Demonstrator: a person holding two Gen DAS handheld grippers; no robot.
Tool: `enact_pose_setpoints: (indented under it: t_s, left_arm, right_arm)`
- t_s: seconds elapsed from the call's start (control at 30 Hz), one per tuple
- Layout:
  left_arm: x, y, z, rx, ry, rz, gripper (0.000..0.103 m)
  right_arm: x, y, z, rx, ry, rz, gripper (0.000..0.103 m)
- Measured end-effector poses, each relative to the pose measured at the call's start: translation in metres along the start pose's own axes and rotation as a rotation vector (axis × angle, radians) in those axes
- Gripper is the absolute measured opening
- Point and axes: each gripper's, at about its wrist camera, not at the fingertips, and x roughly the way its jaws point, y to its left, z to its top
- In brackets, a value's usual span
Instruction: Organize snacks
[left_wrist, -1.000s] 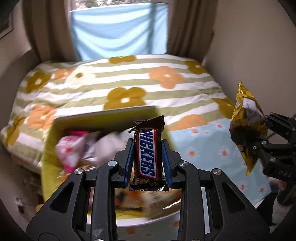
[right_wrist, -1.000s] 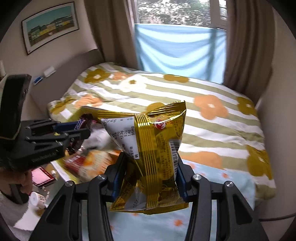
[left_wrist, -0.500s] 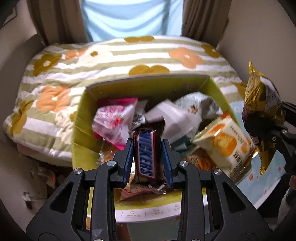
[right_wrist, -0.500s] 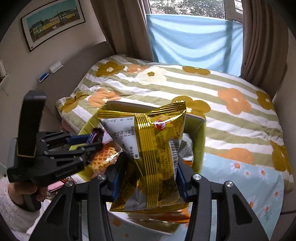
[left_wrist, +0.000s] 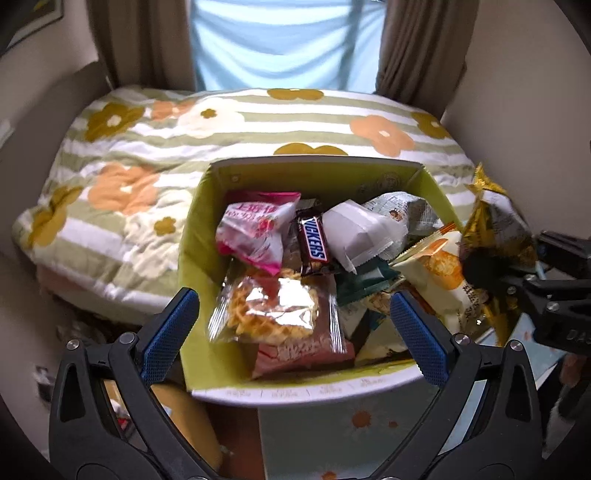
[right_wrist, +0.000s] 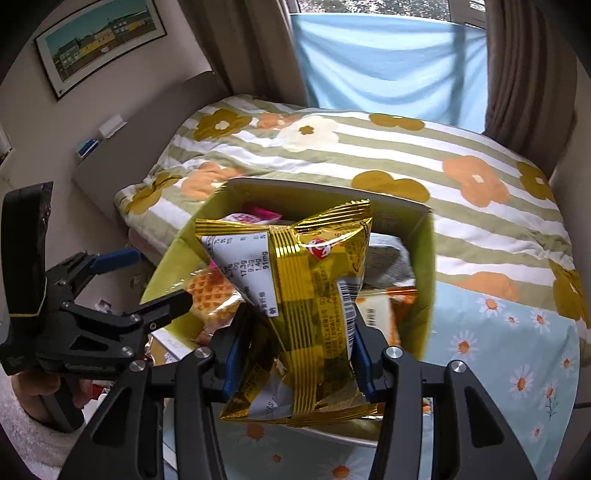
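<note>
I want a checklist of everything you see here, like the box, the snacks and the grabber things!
Surface: daisy-print cloth under the box.
Job's things: green box full of snacks; Snickers bar lying inside; gold snack bag above the box.
Clutter: small items on the floor, blurred.
Grippers: left gripper just opened, nothing between its jaws; right gripper shut on the gold snack bag.
Cables: nothing seen.
Surroundings: flowered bed cover, curtains, framed picture.

The left gripper (left_wrist: 294, 314) has just spread its jaws wide, empty; the right gripper (right_wrist: 295, 354) stays clamped.
</note>
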Motion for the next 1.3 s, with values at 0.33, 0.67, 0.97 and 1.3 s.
enact_pose_setpoints:
  t_s: [0.33,0.67,0.97,1.3]
  left_arm:
    - [-0.022,0.032,-0.022,-0.057,-0.025,0.055,0.103]
    - [-0.029,0.029,-0.034,-0.038,-0.029,0.055,0.103]
    - [-0.097,-0.023,-0.027,0.008,-0.185,0.059,0.103]
    - [-0.187,-0.114,-0.061,0.032,-0.37,0.041,0.103]
  right_arm:
    - [0.011,0.016,-0.006,0.072,-0.03,0.022,0.103]
    - [-0.007,0.01,-0.024,0.137,-0.041,-0.042,0.103]
    - [-0.094,0.002,-0.032,0.11,-0.208,-0.118,0.102]
    - [-0.218,-0.021,-0.093,0.105,-0.378,-0.343,0.102]
